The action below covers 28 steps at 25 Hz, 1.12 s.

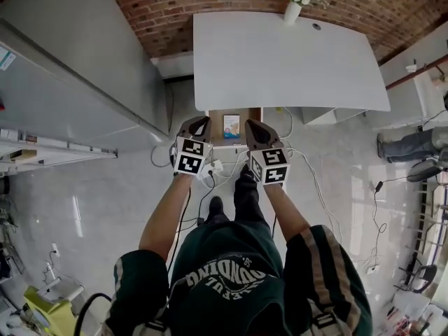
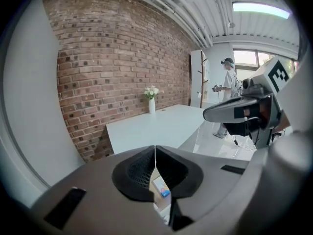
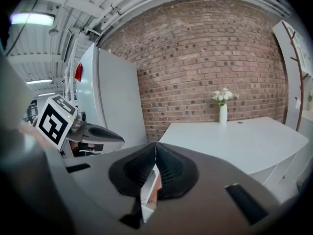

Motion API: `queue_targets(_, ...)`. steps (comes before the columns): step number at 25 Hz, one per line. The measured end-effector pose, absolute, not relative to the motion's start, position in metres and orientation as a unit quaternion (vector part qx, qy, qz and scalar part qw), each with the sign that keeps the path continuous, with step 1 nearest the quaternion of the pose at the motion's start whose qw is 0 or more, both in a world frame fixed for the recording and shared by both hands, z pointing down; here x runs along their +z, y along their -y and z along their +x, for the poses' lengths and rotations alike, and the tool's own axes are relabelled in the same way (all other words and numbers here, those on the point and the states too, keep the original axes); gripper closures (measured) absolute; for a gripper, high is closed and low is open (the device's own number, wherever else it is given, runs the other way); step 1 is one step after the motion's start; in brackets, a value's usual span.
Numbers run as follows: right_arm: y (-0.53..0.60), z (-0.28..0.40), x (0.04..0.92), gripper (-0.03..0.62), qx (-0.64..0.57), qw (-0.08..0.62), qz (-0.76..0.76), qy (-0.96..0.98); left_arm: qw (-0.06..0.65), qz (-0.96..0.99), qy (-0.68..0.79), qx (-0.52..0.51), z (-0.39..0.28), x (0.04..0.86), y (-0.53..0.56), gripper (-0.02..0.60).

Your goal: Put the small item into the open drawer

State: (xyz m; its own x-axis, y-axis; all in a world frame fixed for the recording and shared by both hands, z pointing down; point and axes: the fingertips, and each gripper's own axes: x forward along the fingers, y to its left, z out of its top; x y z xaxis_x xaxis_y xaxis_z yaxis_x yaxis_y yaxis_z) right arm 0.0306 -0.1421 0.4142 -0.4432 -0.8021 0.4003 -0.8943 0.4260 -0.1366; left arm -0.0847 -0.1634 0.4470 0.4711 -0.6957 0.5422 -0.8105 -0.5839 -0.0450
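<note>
The small item [image 1: 231,125], a blue and white card-like pack, lies inside the open wooden drawer [image 1: 216,129] under the front edge of the white table [image 1: 280,61]. My left gripper [image 1: 199,120] hangs just left of the drawer, and my right gripper [image 1: 253,123] just right of it. Both are shut with nothing between the pads. In the left gripper view the left gripper's [image 2: 155,149] pads meet, and the item [image 2: 161,189] shows below them. The right gripper [image 3: 156,146] is likewise closed and empty in its own view.
A vase of flowers [image 1: 292,9] stands at the table's far edge by the brick wall. A tall grey cabinet [image 1: 84,68] fills the left side. Cables [image 1: 311,177] trail over the floor. Another person [image 1: 413,145] stands at the right.
</note>
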Motion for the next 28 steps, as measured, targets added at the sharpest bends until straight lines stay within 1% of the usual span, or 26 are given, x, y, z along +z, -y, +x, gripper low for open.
queue_targets(14, 0.165, 0.017, 0.294, 0.569, 0.064, 0.072, 0.521, 0.848, 0.019, 0.871, 0.455, 0.182, -0.098, 0.32, 0.19, 0.561)
queue_targets(20, 0.16, 0.018, 0.277, 0.569, 0.046, 0.064, 0.525, 0.847, 0.011, 0.873, 0.457, 0.169, -0.099, 0.308, 0.186, 0.561)
queue_targets(28, 0.153, 0.023, 0.289, 0.569, 0.055, 0.073, 0.525, 0.846, 0.02, 0.871, 0.46, 0.171, -0.1, 0.315, 0.181, 0.561)
